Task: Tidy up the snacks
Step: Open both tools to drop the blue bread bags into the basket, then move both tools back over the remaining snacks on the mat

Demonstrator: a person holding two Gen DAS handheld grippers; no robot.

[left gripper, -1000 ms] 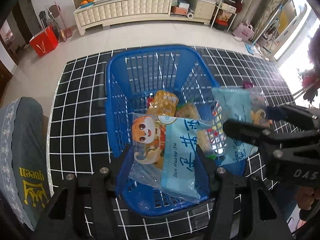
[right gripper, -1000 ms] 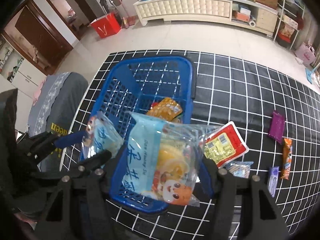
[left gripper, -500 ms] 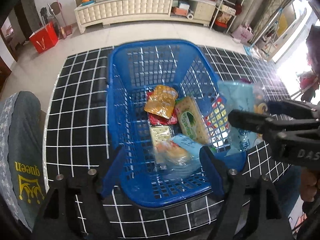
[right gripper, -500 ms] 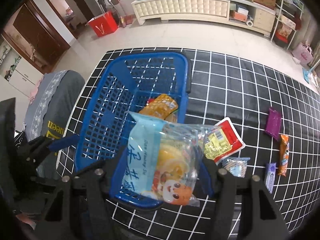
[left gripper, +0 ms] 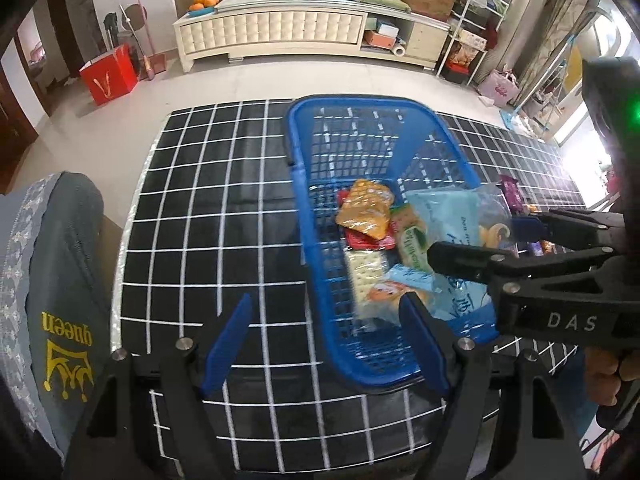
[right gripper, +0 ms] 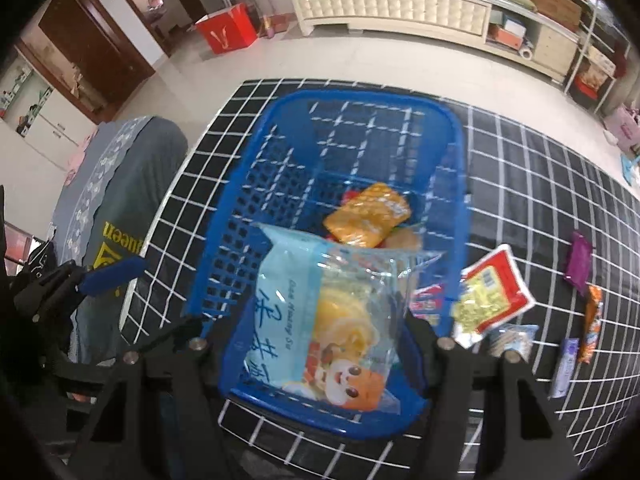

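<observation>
Holding a light blue snack bag (right gripper: 320, 320) over the blue basket (right gripper: 460, 184), pinched in the right gripper (right gripper: 324, 334), ready to drop in with the orange pack (right gripper: 368, 220). Tipped steeply down. Left gripper (left gripper: 326, 340) spread wide, nothing inside, off to the basket's side above the black checked cloth (left gripper: 208, 216). More snacks, like the red and yellow pack (right gripper: 494, 292), waiting outside.

One blue basket (right gripper: 460, 184), two light-blue cartoon snack bags (right gripper: 320, 320) (left gripper: 400, 292), four loose packets (right gripper: 578, 262) right of it

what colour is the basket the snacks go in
Blue basket, clearest in the right wrist view.
</observation>
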